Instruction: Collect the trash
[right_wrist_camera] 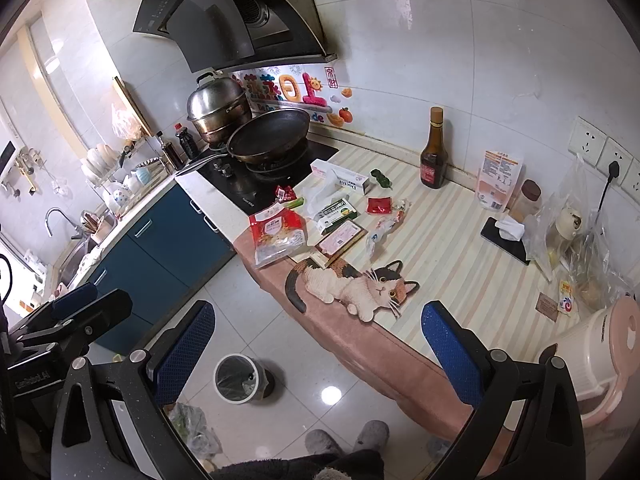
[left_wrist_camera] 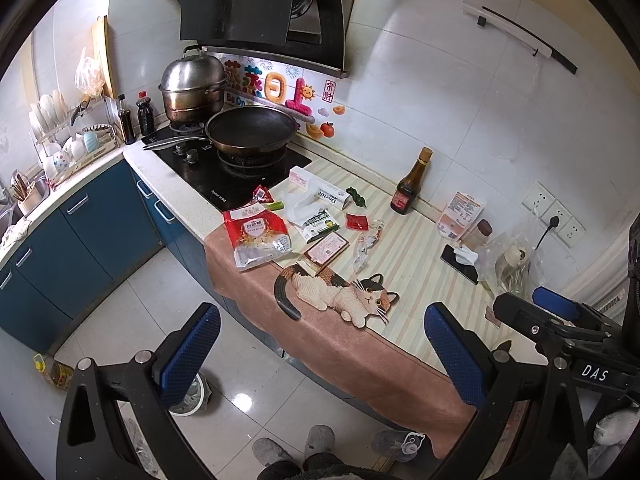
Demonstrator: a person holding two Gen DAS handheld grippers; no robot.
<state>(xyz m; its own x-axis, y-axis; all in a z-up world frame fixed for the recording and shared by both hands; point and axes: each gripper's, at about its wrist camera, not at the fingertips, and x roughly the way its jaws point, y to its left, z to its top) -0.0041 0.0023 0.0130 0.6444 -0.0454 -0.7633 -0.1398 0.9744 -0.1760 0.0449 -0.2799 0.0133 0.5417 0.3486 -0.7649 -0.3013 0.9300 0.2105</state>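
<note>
Overhead, well back from the counter: left gripper point(left_wrist_camera: 320, 354) with blue-padded jaws spread wide and nothing between them; right gripper point(right_wrist_camera: 318, 354) likewise agape and empty. Scattered across the striped cream mat with a calico cat picture point(right_wrist_camera: 440, 240), near the black hob: red-and-clear plastic food bag point(right_wrist_camera: 277, 236) at the mat's front edge, flat brown-framed pink packet point(right_wrist_camera: 341, 238) just beside it, green-and-white small carton point(right_wrist_camera: 336, 212), crumpled white tissue point(right_wrist_camera: 316, 196), small red sachet point(right_wrist_camera: 378, 205), clear crinkled wrapper point(right_wrist_camera: 384, 228), white oblong "Doctor" box point(right_wrist_camera: 344, 178). Farther back, upright by the tiled wall: dark brown glass bottle with tan cap point(right_wrist_camera: 434, 152). Down on the glossy tile floor, below the counter edge: small round bin with a clear liner point(right_wrist_camera: 236, 378). At bottom edge, grey fuzzy slippers point(right_wrist_camera: 348, 438).
</note>
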